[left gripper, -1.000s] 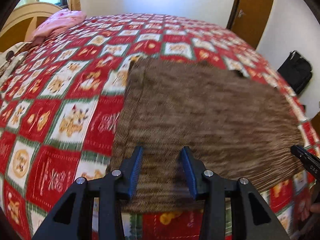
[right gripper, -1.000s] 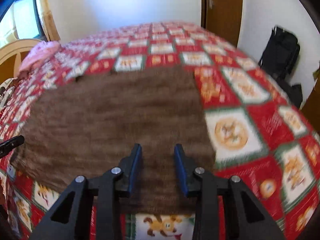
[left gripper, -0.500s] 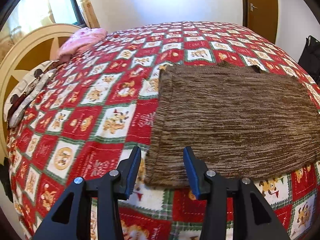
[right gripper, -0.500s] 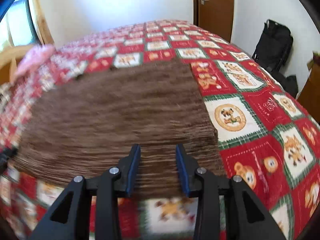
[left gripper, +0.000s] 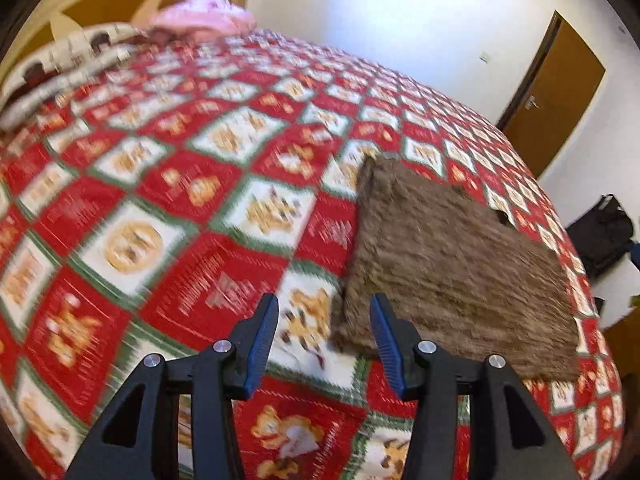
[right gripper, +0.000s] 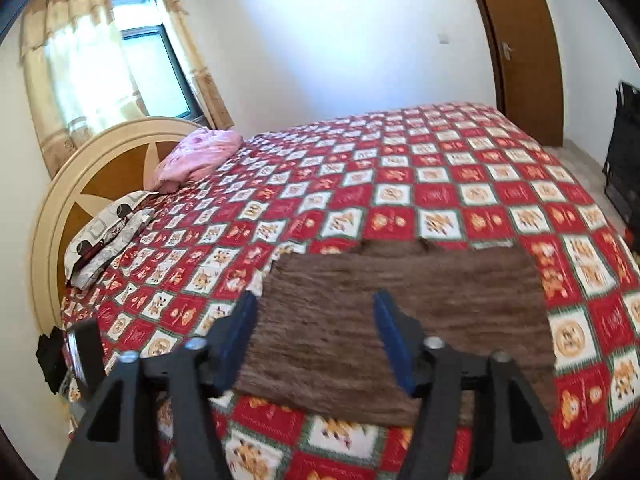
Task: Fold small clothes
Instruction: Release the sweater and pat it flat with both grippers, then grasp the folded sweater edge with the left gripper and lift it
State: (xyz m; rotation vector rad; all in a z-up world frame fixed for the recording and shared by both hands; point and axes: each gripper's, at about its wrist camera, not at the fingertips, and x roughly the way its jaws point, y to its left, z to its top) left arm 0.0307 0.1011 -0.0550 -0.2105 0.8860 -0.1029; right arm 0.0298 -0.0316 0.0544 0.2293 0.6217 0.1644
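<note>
One brown garment [left gripper: 452,276] lies flat on the one bed [right gripper: 440,184]. Two grippers show: the left [left gripper: 324,340] in its own view and the right [right gripper: 316,340] in the other, two blue-padded fingers each, four in all. At the headboard [right gripper: 116,168], just one, there's one pink pillow [right gripper: 196,156] and one patterned pillow [right gripper: 108,236]. One window [right gripper: 156,68], one brown door [right gripper: 520,44], one black bag [left gripper: 600,232] by the wall.
</note>
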